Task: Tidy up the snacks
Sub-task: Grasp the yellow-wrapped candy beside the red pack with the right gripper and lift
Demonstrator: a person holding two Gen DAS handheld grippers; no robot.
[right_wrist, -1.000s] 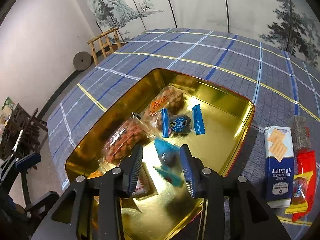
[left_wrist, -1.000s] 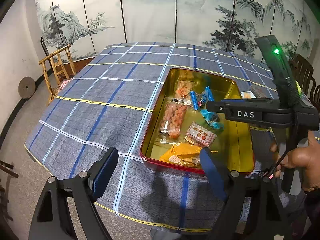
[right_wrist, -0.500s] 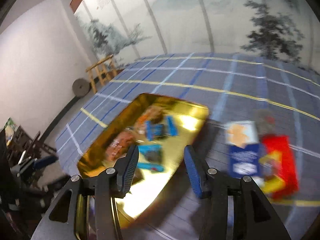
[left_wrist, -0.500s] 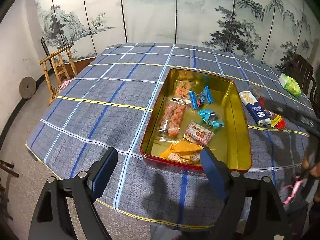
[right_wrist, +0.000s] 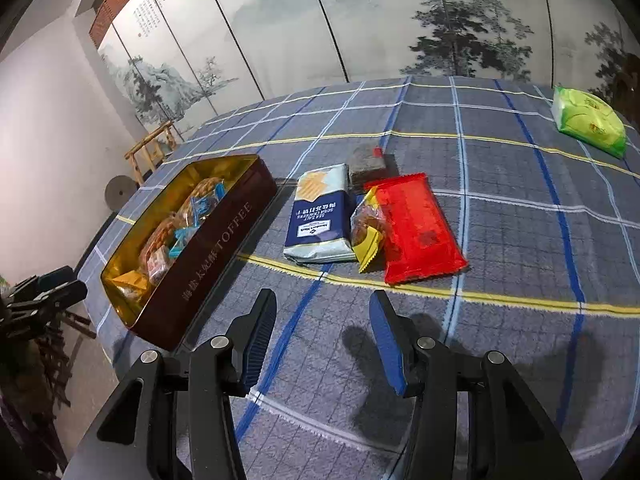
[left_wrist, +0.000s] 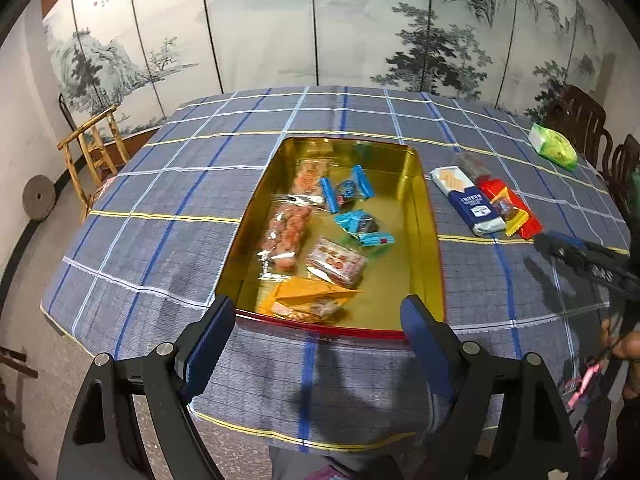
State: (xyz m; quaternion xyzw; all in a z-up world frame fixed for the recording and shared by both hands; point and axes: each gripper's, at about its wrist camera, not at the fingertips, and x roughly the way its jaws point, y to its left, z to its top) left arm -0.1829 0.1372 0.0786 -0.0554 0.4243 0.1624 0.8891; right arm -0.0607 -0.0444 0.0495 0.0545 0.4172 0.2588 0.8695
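Note:
A gold tin tray (left_wrist: 428, 240) with red-brown walls (right_wrist: 216, 248) holds several wrapped snacks. Right of it on the checked cloth lie a blue cracker pack (right_wrist: 320, 216) (left_wrist: 468, 202), a red packet (right_wrist: 416, 228) (left_wrist: 516, 208), a small yellow-edged snack (right_wrist: 368, 228) and a dark bar (right_wrist: 366, 160). My left gripper (left_wrist: 318, 344) is open and empty at the tray's near edge. My right gripper (right_wrist: 322, 340) is open and empty, above the cloth just short of the loose packs; it also shows in the left wrist view (left_wrist: 560, 246).
A green bag (right_wrist: 588, 124) (left_wrist: 554, 146) lies at the far right of the table. A painted folding screen (left_wrist: 320, 20) stands behind. A bamboo chair (left_wrist: 94, 152) stands at the left and dark wooden chairs (left_wrist: 588, 120) at the right.
My right gripper left the tray, swung right and now faces the loose packs on the cloth. A blue-wrapped candy lies in the tray where it was. My left gripper stayed.

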